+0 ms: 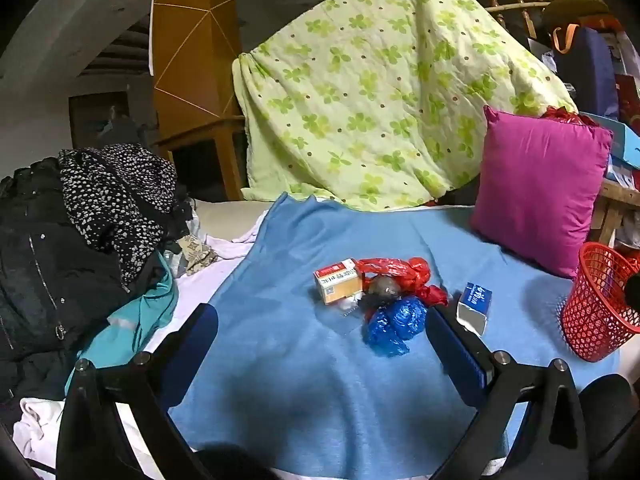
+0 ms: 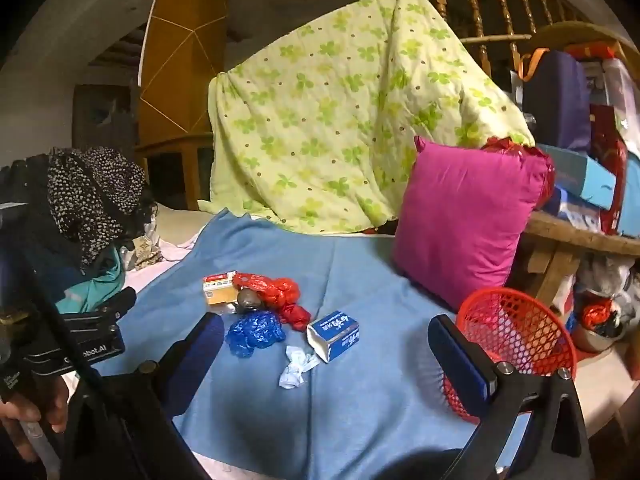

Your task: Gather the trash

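Both claws are spread wide and carrying nothing: the left gripper (image 1: 322,344) hangs over the light blue fleece blanket (image 1: 280,360) with its dark blue padded fingers (image 1: 192,348) framing the litter pile, and the right gripper (image 2: 326,356) hovers just short of the same pile, aimed gently downward. Between the right claw's fingers lies the crumpled white tissue (image 2: 295,365), the nearest piece and, by my reckoning, the natural first pick. Just past it sits the small blue-and-white cardboard carton (image 2: 334,335), tipped on one edge; to its left the scrunched blue plastic bag (image 2: 255,333), then the twisted red plastic bag (image 2: 276,292) with a grey crumpled ball (image 2: 248,299) tucked against it, and the orange-and-white cardboard box (image 2: 219,288) at the far side. The red plastic mesh wastebasket (image 2: 516,332) stands at the right edge of the blanket, partly behind the right claw's outer finger, so that hand has the short trip. For a clean pick I would drop straight over the tissue, keep the pads off the fleece so the blanket does not bunch into the pinch, and close fully, since soft paper gives little to bite. The left claw suits the boxes: take them across the narrow faces. The magenta square cushion (image 2: 464,216) stays clear behind.
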Motion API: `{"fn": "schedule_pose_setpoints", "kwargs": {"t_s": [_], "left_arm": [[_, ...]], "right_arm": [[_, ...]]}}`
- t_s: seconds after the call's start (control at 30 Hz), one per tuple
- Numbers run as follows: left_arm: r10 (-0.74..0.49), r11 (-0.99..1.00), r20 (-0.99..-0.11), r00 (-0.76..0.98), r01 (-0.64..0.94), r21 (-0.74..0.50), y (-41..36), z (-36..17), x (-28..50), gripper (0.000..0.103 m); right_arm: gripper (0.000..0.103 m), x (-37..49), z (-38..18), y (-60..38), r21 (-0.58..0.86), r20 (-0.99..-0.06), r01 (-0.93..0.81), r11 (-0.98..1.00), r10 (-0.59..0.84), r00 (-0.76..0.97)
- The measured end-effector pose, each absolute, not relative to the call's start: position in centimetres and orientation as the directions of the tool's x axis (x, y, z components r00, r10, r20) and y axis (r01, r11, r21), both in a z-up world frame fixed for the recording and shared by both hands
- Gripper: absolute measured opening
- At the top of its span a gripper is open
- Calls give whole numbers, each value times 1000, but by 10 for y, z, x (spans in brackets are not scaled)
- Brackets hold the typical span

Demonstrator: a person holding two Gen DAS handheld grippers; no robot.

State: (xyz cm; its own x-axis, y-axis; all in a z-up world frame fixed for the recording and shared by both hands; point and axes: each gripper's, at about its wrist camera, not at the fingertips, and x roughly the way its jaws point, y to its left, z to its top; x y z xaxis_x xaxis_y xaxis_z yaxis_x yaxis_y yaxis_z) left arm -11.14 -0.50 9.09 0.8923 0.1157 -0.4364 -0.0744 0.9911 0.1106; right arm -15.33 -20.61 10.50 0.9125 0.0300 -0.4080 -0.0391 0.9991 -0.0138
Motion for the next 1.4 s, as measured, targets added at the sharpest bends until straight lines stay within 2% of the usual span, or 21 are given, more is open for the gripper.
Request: {"fn": "schedule_pose_setpoints", "kwargs": {"t_s": [0.23,0.4,1.4], "left_arm": [[126,989,-420,899,-84,118,-5,91,-116,103],[126,989,-425,897,-81,121,-6,88,-117,103],[126,990,-434,892,-86,110,-1,80,-115,103]], "right_arm": [[103,-143,99,-216,74,-486,-52,996,82,870],[103,-142,90,-219,126,-508,-39,991,98,856],[103,-136,72,-220,125,-515,-16,992,79,854]]}}
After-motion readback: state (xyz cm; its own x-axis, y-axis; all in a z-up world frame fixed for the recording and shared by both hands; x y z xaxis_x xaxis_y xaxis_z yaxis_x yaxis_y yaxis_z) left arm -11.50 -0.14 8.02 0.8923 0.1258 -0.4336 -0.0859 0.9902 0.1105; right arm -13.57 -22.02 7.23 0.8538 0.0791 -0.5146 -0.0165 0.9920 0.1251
